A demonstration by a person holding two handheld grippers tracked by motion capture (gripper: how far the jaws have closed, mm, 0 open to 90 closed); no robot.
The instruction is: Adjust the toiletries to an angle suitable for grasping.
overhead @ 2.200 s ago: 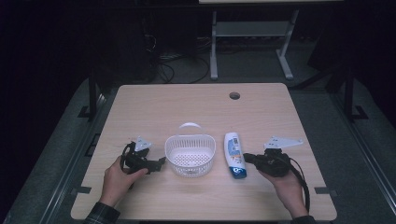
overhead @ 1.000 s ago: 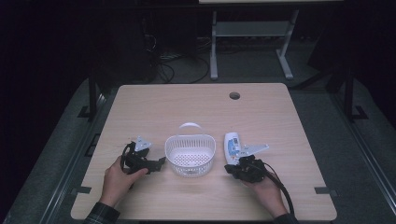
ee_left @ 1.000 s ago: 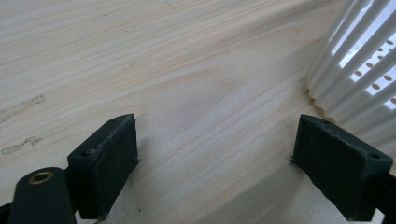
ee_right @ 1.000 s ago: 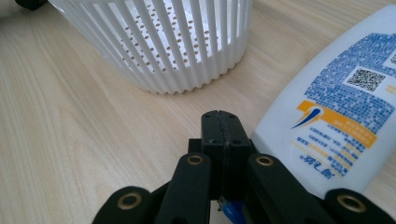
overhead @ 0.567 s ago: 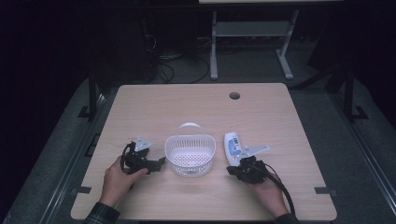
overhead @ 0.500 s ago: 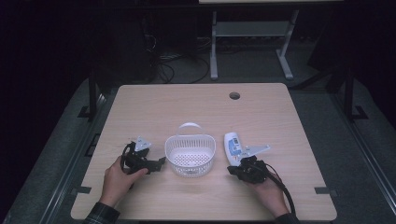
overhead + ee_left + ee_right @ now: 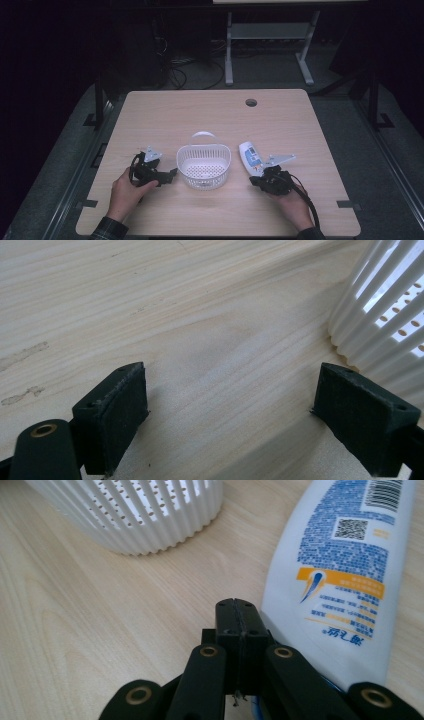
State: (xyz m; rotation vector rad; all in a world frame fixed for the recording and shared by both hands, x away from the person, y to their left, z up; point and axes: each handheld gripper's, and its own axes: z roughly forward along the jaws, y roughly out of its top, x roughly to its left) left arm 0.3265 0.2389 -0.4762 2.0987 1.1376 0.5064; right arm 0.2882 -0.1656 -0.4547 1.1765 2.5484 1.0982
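Observation:
A white slotted basket (image 7: 204, 165) with a handle stands near the table's front middle. To its right a white bottle (image 7: 248, 156) with blue print and an orange band lies flat. My right gripper (image 7: 253, 180) rests at the bottle's near end. In the right gripper view its jaws (image 7: 239, 617) are pressed together with nothing between them, just left of the bottle (image 7: 345, 565) and short of the basket (image 7: 145, 510). My left gripper (image 7: 172, 174) lies left of the basket and points at it. Its jaws (image 7: 230, 405) stand wide apart over bare wood, the basket wall (image 7: 380, 305) beside the right one.
The wooden table (image 7: 200, 115) has a cable hole (image 7: 251, 102) at the back right. Beyond its far edge a dark floor holds cables and a white stand (image 7: 270, 30). Both hands rest near the front edge.
The right hand has slid left and forward from the table's right side to the near end of the bottle, then nearly settled. The left hand and the basket have stayed put.

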